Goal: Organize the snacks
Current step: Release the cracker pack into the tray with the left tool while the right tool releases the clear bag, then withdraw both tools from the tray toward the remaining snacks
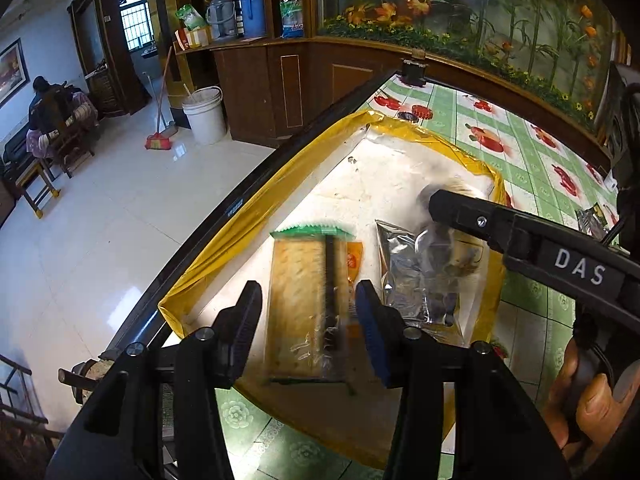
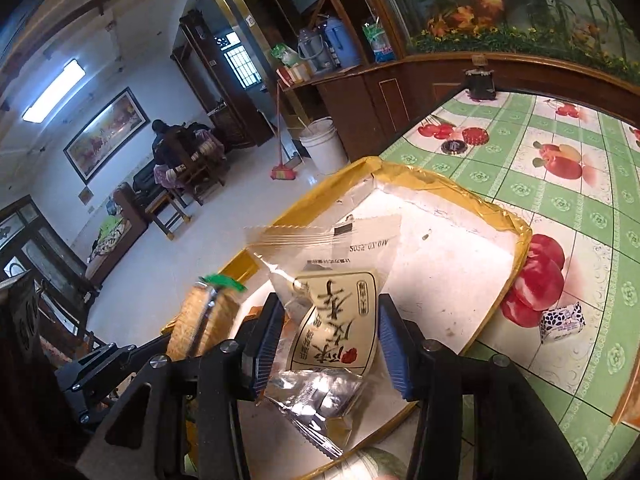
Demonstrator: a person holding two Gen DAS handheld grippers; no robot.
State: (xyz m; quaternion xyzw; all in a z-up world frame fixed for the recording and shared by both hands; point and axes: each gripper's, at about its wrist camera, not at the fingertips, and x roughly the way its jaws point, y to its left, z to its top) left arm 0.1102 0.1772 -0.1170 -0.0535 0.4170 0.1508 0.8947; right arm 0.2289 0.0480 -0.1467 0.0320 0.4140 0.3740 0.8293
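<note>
Hovering claws (image 1: 308, 312), snacks (image 2: 340, 320), tray rim (image 2: 516, 232)

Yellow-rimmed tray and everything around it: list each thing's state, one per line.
Yellow-rimmed white foam tray: on the table, holding snacks.
Green-topped cracker packet: in the tray, between the left gripper's open jaws.
Clear cream-labelled snack bag: in the tray, between the right gripper's open jaws.
Small white blue-dotted packet: on the tablecloth, outside the tray.
</note>
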